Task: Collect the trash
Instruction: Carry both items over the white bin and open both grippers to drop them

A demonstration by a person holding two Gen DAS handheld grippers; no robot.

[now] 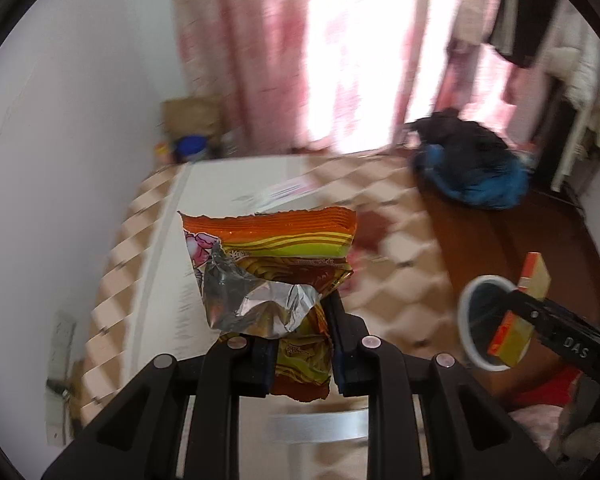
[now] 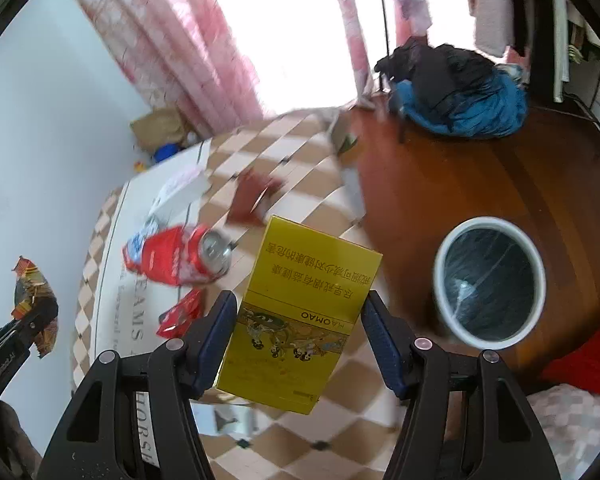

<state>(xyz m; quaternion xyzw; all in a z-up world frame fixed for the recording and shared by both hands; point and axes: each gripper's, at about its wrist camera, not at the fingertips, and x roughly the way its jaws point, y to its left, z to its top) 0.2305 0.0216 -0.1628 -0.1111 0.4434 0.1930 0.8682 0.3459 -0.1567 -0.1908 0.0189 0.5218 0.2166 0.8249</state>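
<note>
above the checkered table (image 2: 300,148), the left gripper (image 1: 300,320) pinches an orange wrapper (image 1: 276,256) with torn silver inside — the jaws are narrow and press on it. the right gripper (image 2: 298,320) clamps a yellow box (image 2: 300,312) between its blue pads. on the table lie a red can (image 2: 180,260) and a small red packet (image 2: 180,314). a white bin (image 2: 490,280) stands on the wooden floor — near the table.
</note>
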